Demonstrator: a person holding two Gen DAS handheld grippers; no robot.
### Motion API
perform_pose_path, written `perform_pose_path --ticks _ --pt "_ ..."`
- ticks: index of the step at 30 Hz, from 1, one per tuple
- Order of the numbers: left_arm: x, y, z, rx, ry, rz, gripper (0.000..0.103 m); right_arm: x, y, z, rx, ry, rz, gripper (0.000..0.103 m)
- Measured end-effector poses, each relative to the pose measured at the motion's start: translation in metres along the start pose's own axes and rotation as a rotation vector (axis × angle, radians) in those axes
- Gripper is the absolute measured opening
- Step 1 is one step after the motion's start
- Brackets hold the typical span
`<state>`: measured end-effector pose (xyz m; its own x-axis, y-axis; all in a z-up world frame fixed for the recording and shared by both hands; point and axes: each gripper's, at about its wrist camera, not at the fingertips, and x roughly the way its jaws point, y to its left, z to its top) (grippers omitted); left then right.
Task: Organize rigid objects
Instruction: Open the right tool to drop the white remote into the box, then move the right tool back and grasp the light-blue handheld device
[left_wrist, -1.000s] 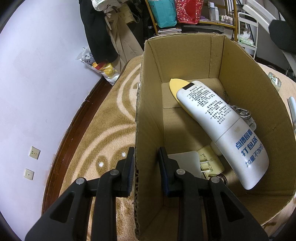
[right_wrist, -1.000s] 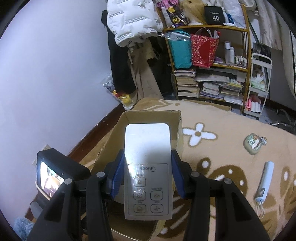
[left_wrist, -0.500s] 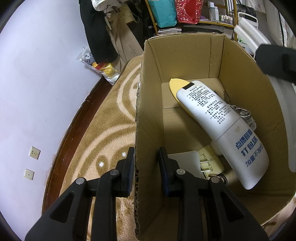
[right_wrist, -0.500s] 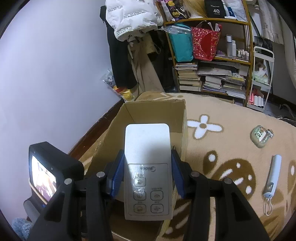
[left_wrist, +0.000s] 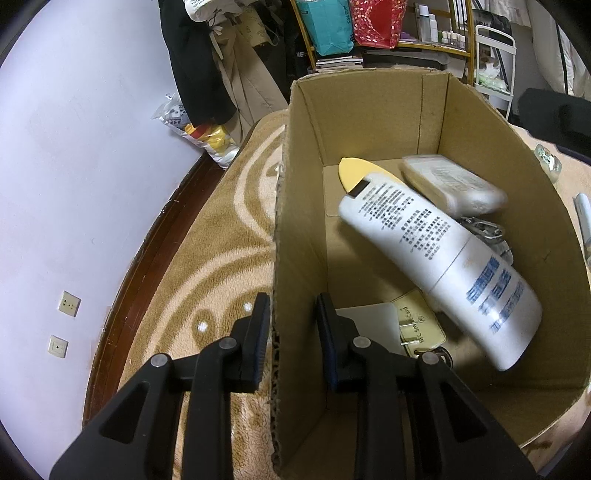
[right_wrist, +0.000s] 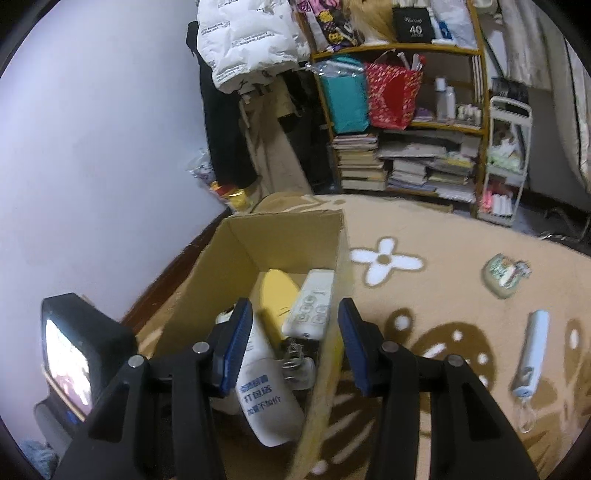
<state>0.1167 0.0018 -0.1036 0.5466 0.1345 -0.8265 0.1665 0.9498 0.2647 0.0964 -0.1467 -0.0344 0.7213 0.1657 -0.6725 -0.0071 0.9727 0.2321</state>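
Currently, re cardboard box (left_wrist: 480, 122): L gripper (left_wrist: 291, 328) straddles its near wall, jaws nearly closed on the cardboard, steadying it. Inside: white bottle (left_wrist: 439, 266) w/ yellow cap; remote (right_wrist: 314, 306) lying beside it, blurred; card at bottom. R gripper (right_wrist: 291, 343) above box rim, jaws spread, empty. Outside on rug: white stick (right_wrist: 532, 354), small pouch (right_wrist: 504, 275). Next pick: keep the box pinned

Tan carpet (right_wrist: 424, 295) with white flower and brown leaf pattern, bearing an open cardboard box (right_wrist: 240, 266) (near the wall), a small round greenish case (right_wrist: 504, 275) and a pale blue stick-shaped device (right_wrist: 532, 350), well apart.
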Motion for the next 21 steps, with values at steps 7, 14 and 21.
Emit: perform_pose_path --ticks 7,14,21 --pt "0.000 0.001 0.000 -0.003 0.000 -0.001 0.026 -0.001 -0.017 0.003 0.020 -0.008 -0.050 0.059" --pt "0.000 0.001 0.000 -0.002 0.000 0.000 0.026 -0.003 -0.039 0.008 0.055 -0.026 -0.130 0.083" --pt "0.000 0.000 0.000 -0.003 0.000 0.001 0.026 -0.005 -0.071 0.011 0.107 -0.021 -0.230 0.098"
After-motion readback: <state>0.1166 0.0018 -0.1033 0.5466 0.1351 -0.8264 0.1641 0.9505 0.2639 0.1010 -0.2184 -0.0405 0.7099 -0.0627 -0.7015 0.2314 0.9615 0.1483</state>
